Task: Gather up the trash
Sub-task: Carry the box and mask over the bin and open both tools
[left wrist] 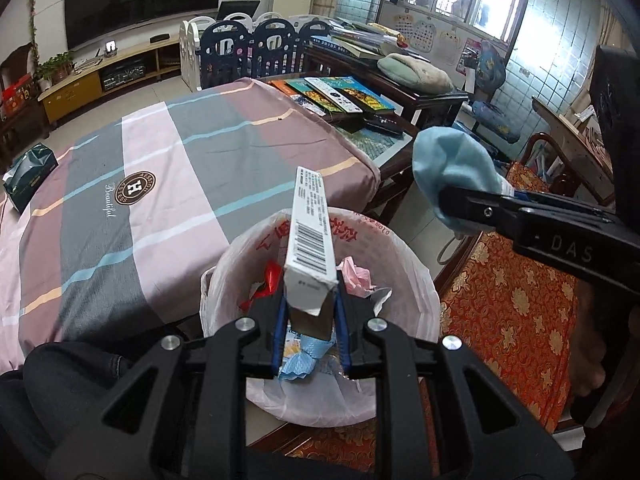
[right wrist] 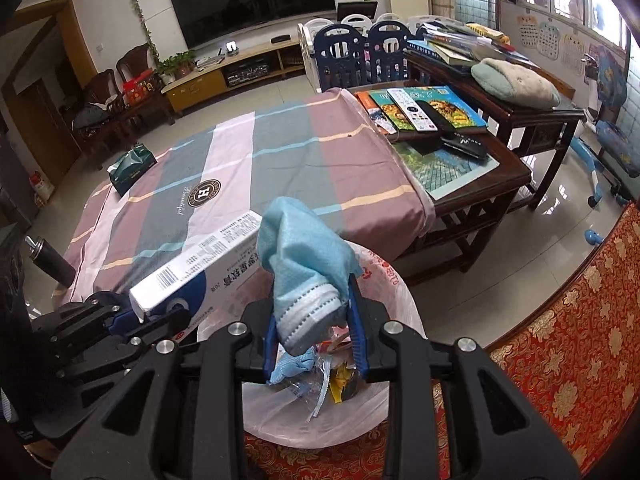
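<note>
My left gripper [left wrist: 311, 312] is shut on a long white carton [left wrist: 310, 232] with a barcode, held above the trash bin [left wrist: 416, 280] lined with a white plastic bag. The carton also shows in the right wrist view [right wrist: 200, 264]. My right gripper [right wrist: 314, 320] is shut on a crumpled blue face mask [right wrist: 304, 256], also over the bin [right wrist: 396, 292]; in the left wrist view the mask [left wrist: 452, 164] hangs to the right of the carton. The bin holds several wrappers and scraps.
A table under a striped cloth [left wrist: 160, 184] stands behind the bin, with a green tissue pack [left wrist: 28, 172] on it. A dark side table [right wrist: 460, 168] carries books and remotes. A red patterned cushion [right wrist: 568, 340] lies to the right. A black bottle [right wrist: 52, 264] stands at the left.
</note>
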Demonstrator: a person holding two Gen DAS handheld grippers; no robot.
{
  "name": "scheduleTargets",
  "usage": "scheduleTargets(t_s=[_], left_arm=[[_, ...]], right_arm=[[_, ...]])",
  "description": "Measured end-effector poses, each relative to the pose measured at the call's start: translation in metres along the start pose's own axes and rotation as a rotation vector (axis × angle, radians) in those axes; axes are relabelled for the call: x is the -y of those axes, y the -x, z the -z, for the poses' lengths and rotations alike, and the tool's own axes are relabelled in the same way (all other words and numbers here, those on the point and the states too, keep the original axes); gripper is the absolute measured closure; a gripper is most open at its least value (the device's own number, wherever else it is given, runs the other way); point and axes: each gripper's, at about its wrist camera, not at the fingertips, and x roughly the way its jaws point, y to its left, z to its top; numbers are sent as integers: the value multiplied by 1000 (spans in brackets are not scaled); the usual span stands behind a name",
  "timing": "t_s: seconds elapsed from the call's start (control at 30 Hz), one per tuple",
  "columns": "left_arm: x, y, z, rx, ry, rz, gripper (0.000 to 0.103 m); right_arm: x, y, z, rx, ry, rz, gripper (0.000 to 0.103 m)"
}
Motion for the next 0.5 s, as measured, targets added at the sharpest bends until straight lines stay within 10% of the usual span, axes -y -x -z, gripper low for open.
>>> scheduleTargets(t_s=[0.1,0.5], left_arm=[[-2,-7,3,-18,13,-2,43],[-30,32,-3,89,88,-222,21]], right_arm=[[2,-3,2,-20,-12,0,63],[-17,18,-4,6,-27,37,17]])
